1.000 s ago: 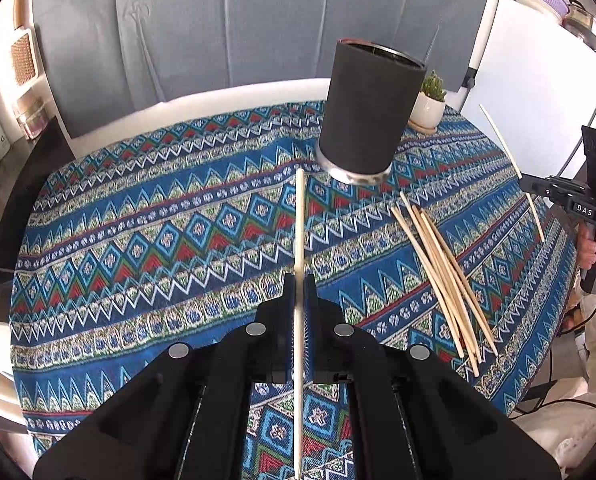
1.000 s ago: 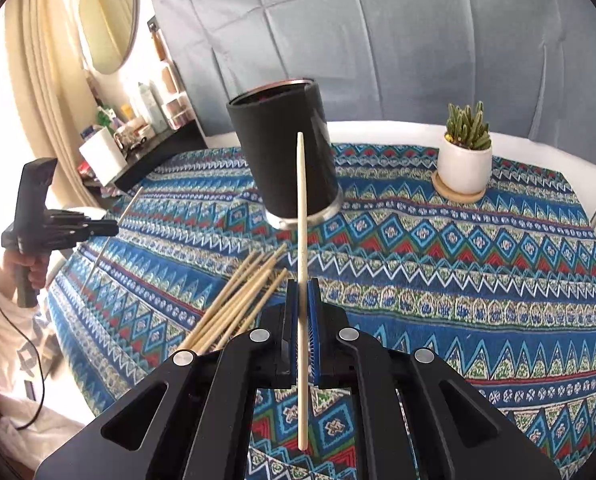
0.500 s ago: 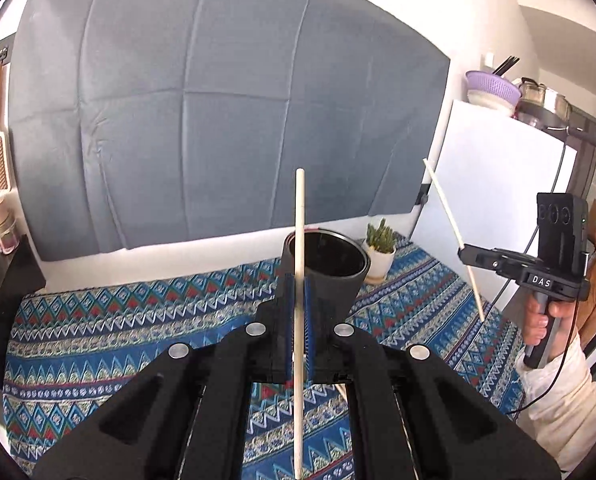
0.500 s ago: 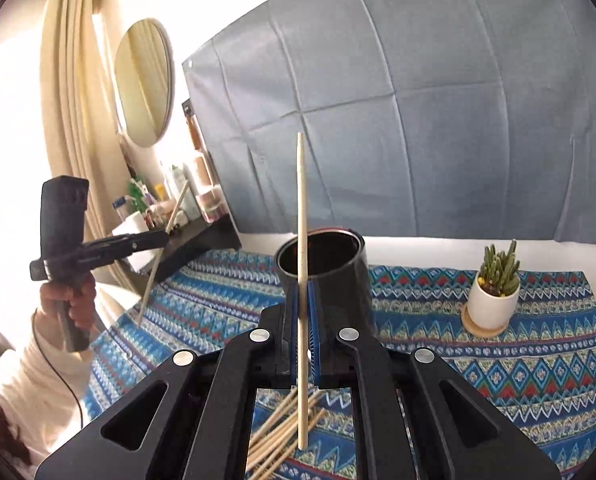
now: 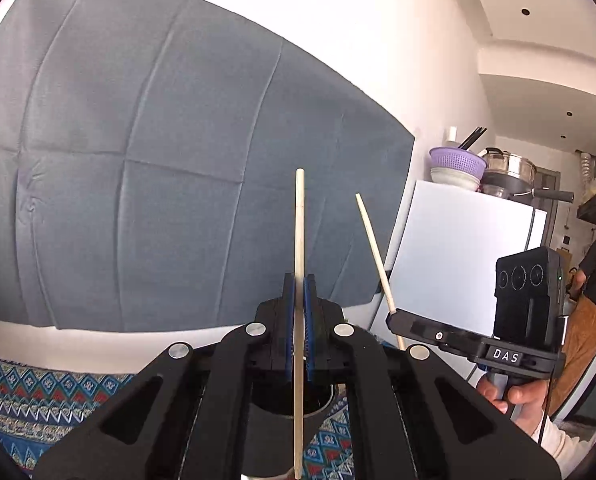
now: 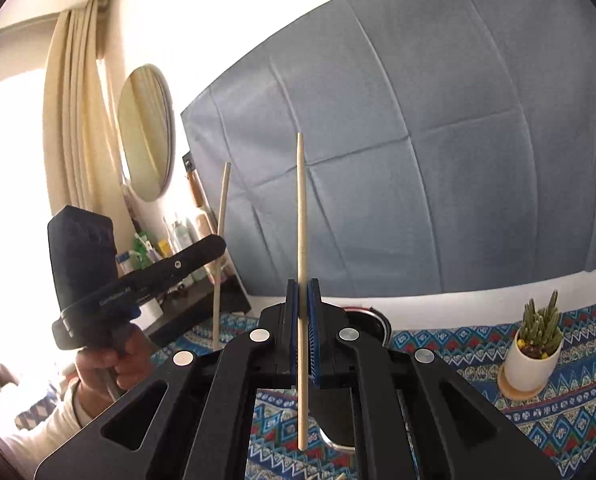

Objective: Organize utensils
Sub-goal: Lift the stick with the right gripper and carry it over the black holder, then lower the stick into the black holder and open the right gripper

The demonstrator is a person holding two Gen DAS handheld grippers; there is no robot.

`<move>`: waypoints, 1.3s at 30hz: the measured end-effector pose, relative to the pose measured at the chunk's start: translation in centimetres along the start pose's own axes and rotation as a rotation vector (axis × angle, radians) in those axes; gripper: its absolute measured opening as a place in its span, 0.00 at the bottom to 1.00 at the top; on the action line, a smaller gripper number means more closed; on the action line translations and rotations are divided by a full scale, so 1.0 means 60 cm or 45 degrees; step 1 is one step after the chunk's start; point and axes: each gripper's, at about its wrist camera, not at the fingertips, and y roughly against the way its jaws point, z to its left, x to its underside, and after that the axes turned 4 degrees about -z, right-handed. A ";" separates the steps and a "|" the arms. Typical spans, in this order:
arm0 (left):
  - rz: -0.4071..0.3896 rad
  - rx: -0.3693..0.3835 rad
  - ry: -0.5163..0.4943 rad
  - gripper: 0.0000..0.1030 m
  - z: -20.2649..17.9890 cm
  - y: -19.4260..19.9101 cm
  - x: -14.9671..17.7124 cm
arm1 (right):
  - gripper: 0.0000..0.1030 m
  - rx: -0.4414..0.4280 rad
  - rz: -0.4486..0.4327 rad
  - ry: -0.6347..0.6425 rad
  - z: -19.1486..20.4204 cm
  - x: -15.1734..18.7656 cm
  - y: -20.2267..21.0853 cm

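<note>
I have one chopstick (image 5: 300, 240) pinched upright in my left tool (image 5: 300, 312), jaws closed tight on it, and a second chopstick (image 6: 301, 216) clamped the same way in my right tool (image 6: 302, 320). Both hang above the black cup (image 6: 364, 318) on the desk (image 6: 578, 408); I can't see into its mouth from here. A potted cactus (image 6: 536, 340) stands well to the cup's right, and grey cloth (image 5: 157, 180) fills the background. Since a second ago both tools have lifted and levelled, so the loose chopstick pile has dropped out of view.
</note>
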 end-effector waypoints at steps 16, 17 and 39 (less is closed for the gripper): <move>-0.224 0.003 -0.017 0.05 0.039 -0.089 0.057 | 0.05 -0.018 -0.190 -0.149 -0.071 0.040 -0.116; -0.224 -0.002 -0.029 0.05 0.037 -0.088 0.066 | 0.05 -0.002 -0.173 -0.132 -0.072 0.046 -0.123; -0.157 -0.147 -0.065 0.68 0.048 -0.067 0.068 | 0.59 0.290 -0.232 0.165 -0.040 0.044 -0.109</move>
